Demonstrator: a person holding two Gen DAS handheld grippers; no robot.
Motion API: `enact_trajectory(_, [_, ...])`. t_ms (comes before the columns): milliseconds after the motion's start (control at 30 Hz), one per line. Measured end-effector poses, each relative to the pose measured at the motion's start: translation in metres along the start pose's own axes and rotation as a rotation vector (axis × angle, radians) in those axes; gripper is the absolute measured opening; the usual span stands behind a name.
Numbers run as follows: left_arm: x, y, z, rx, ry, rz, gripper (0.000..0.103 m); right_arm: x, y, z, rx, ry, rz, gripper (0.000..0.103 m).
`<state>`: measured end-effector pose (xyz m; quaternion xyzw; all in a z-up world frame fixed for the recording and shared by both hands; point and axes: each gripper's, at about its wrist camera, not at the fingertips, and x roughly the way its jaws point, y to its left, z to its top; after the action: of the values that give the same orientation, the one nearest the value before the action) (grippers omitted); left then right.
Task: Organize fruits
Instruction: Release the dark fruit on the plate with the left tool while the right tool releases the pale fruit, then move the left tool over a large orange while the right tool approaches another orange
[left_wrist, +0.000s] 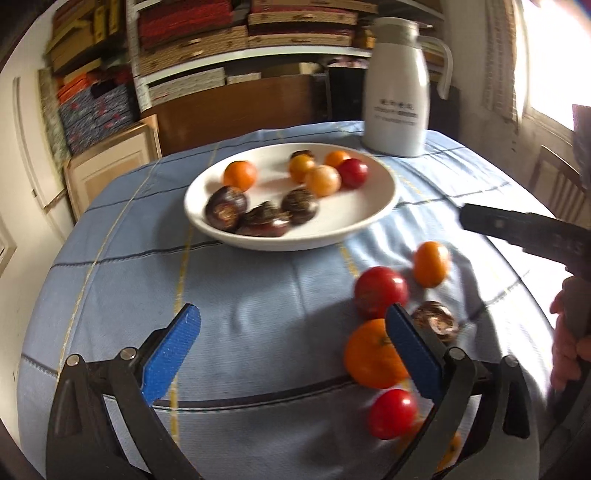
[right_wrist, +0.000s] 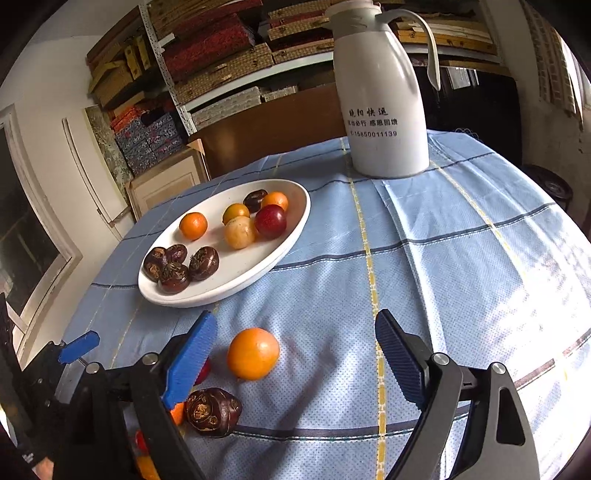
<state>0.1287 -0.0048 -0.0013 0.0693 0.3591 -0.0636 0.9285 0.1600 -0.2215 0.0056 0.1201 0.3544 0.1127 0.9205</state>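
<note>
A white plate (left_wrist: 354, 225) on the blue checked cloth holds several orange, red and dark brown fruits; it also shows in the right wrist view (right_wrist: 258, 273). My left gripper (left_wrist: 293, 325) is open and empty above the cloth. Right of it lie a red fruit (left_wrist: 380, 291), two orange fruits (left_wrist: 371, 356) (left_wrist: 430, 264), a brown fruit (left_wrist: 436, 321) and another red fruit (left_wrist: 391, 413). My right gripper (right_wrist: 295, 332) is open and empty, with an orange fruit (right_wrist: 253, 353) between its fingers on the cloth. A brown fruit (right_wrist: 212, 411) lies near its left finger.
A tall white jug (left_wrist: 397, 92) stands at the table's far side, also in the right wrist view (right_wrist: 384, 99). The right gripper's black body (left_wrist: 517, 229) shows at the right of the left wrist view. Shelves of boxes and a cabinet stand behind the table.
</note>
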Motion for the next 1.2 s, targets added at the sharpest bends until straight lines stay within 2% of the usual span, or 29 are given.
enact_trajectory(100, [-0.001,-0.009,-0.002,0.035,0.004,-0.032,0.098,-0.002,-0.001,0.001,0.005,-0.009,0.002,0.088])
enact_trajectory(233, [0.003,-0.02,-0.008,0.097,0.03,-0.021,0.099,-0.001,-0.004,0.001,0.018,-0.002,0.0,0.088])
enact_trajectory(367, [-0.003,-0.005,-0.009,0.066,0.019,-0.008,0.099,-0.001,-0.007,0.001,0.028,0.0,-0.002,0.088])
enact_trajectory(433, [-0.009,0.015,-0.01,0.002,0.004,0.047,0.099,-0.001,-0.008,0.002,0.037,-0.001,0.0,0.088])
enact_trajectory(500, [-0.011,0.033,-0.01,-0.052,0.005,0.135,0.099,-0.002,-0.009,0.003,0.045,-0.003,0.006,0.088])
enact_trajectory(533, [-0.013,0.049,-0.012,-0.11,0.008,0.177,0.098,-0.002,-0.009,0.003,0.047,-0.004,0.008,0.088])
enact_trajectory(567, [-0.015,0.057,-0.013,-0.148,0.006,0.168,0.098,-0.003,-0.009,0.003,0.046,-0.005,0.011,0.088])
enact_trajectory(600, [-0.018,0.065,-0.015,-0.195,0.002,0.127,0.098,-0.003,-0.009,0.003,0.045,-0.005,0.012,0.088])
enact_trajectory(667, [-0.022,0.074,-0.022,-0.27,-0.004,-0.003,0.098,-0.003,-0.008,0.003,0.04,-0.005,0.015,0.088])
enact_trajectory(700, [-0.021,0.07,-0.024,-0.263,0.005,-0.038,0.098,-0.003,-0.007,0.003,0.038,-0.005,0.016,0.088])
enact_trajectory(733, [-0.02,0.065,-0.025,-0.238,0.014,-0.037,0.098,-0.003,-0.007,0.003,0.036,-0.005,0.016,0.088])
enact_trajectory(900, [-0.002,0.025,-0.027,-0.038,0.068,0.073,0.098,-0.003,-0.006,0.002,0.035,-0.002,0.014,0.088])
enact_trajectory(1000, [0.005,0.024,-0.027,-0.019,0.083,0.083,0.098,-0.002,-0.006,0.002,0.029,0.0,0.014,0.088])
enact_trajectory(1200, [0.014,0.034,-0.014,-0.059,0.081,0.081,0.098,0.001,0.001,-0.001,-0.002,0.013,0.01,0.088])
